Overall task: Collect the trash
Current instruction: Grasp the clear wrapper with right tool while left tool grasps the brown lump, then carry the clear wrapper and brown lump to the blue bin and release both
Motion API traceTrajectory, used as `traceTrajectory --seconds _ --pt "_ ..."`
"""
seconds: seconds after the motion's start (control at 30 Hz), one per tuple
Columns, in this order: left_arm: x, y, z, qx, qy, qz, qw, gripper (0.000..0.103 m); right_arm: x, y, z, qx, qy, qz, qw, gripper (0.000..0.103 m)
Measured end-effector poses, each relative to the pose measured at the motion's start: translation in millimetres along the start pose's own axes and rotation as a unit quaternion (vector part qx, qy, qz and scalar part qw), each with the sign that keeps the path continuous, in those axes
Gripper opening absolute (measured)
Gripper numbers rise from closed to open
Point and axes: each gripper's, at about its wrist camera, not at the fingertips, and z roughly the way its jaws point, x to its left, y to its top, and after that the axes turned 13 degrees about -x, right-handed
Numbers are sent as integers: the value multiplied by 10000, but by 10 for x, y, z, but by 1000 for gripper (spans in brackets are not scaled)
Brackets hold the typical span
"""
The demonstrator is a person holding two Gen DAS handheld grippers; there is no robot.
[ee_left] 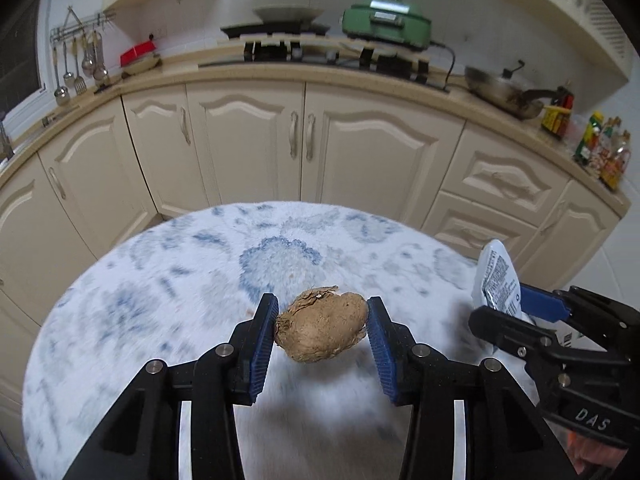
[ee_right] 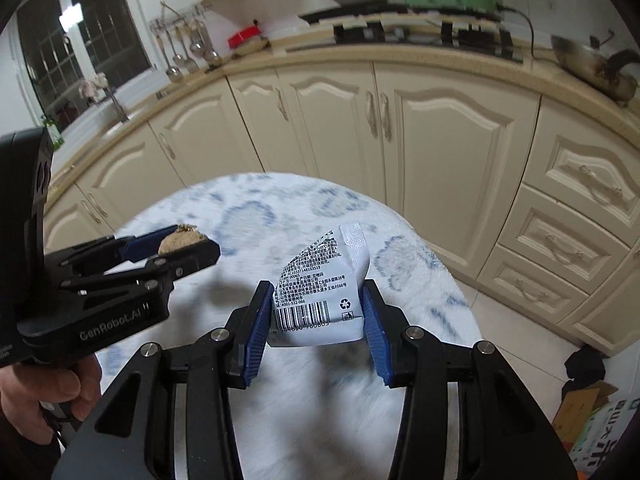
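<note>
My left gripper (ee_left: 322,322) is shut on a brown, rough lump of trash (ee_left: 322,328) that looks like a peel or husk, and holds it above the round table (ee_left: 140,300). It also shows in the right wrist view (ee_right: 182,240) at the left. My right gripper (ee_right: 316,312) is shut on a white printed wrapper (ee_right: 316,296) with a barcode, held above the table (ee_right: 420,264). The right gripper (ee_left: 500,312) and the wrapper (ee_left: 496,280) show at the right edge of the left wrist view.
The table has a fuzzy white cloth with blue floral pattern. Cream kitchen cabinets (ee_left: 248,140) curve behind it, with a green appliance (ee_left: 386,20), a frying pan (ee_left: 504,92) and bottles (ee_left: 604,152) on the counter. Boxes (ee_right: 592,420) lie on the floor at right.
</note>
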Motion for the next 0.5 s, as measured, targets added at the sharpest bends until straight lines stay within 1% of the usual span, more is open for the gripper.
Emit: traceTrajectory --seconds 0.17,0.33,0.5 --pt "-155 -100 -677 -348 -68 38 9994 41 150 18 -508 -322 58 28 9995 45" --pt "-432 -288 -1424 -682 -161 116 9975 41 209 -37 -1053 -631 53 55 9980 45" --pt "-721 -439 -1944 -994 -383 263 9940 41 154 -139 -1552 -901 -30 76 9959 45"
